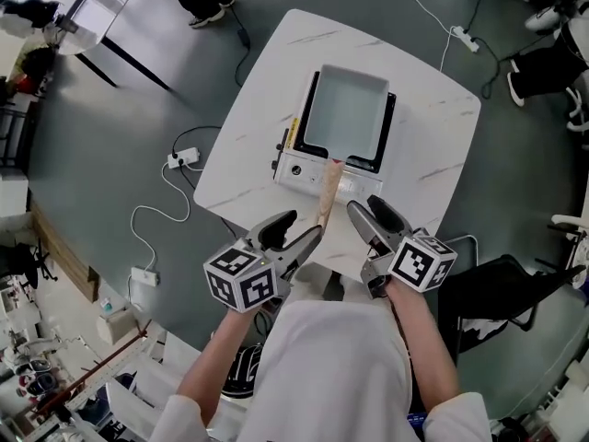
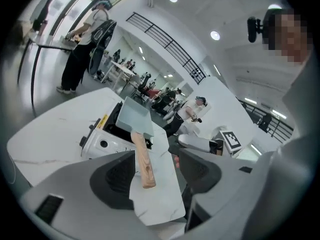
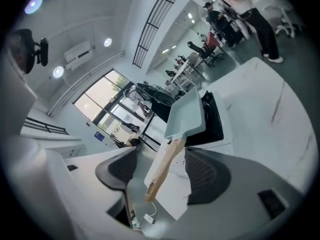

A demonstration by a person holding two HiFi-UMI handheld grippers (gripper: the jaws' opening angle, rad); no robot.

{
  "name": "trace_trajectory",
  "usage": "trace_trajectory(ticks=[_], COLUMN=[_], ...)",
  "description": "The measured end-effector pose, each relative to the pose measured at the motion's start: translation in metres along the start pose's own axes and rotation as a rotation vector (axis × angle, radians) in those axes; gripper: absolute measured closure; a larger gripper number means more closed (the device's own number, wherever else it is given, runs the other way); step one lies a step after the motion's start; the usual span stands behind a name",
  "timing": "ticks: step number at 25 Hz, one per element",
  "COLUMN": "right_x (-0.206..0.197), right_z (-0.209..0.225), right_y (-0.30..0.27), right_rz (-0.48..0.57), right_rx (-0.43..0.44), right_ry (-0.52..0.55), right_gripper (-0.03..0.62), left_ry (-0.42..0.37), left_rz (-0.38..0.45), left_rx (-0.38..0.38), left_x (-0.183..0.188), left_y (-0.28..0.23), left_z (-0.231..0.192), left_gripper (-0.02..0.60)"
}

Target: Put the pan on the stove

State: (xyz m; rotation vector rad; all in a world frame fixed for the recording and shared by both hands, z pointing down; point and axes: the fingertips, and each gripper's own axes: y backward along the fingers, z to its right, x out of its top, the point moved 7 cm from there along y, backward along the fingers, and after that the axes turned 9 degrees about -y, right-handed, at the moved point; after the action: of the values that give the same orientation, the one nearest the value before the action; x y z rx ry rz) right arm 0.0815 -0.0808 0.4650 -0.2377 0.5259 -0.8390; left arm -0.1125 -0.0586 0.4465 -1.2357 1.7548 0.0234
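Square pale-blue pan is seated on stove; its wooden handle is flanked near table edge by left gripper and right gripper, both released.

My square pale blue-grey metal pan has a light tan wooden handle; the boxy white tabletop stove has a black top and a yellow strip along one side. The rounded white table is faintly veined in grey like marble, and the floor is dark grey-green. My left claw and right claw are grey with black ribbed pads, each with a cube of black-and-white square markers.
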Motion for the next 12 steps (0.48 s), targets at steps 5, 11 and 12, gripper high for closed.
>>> trace_trajectory(ticks=[5, 11, 12], right_x=[0.015, 0.033, 0.035], right_z=[-0.032, -0.062, -0.066], right_y=[0.046, 0.111, 0.121], right_rz=[0.061, 0.188, 0.209], right_rx=[0.008, -0.061, -0.068], right_ry=[0.201, 0.471, 0.499], right_gripper=[0.355, 0.517, 0.551], left_ry=[-0.145, -0.217, -0.225], left_rz=[0.103, 0.261, 0.276], left_rx=[0.076, 0.215, 0.227], left_x=[0.019, 0.039, 0.041], left_y=[0.024, 0.052, 0.055], left_z=[0.043, 0.085, 0.092], left_gripper=[0.354, 0.581, 0.581])
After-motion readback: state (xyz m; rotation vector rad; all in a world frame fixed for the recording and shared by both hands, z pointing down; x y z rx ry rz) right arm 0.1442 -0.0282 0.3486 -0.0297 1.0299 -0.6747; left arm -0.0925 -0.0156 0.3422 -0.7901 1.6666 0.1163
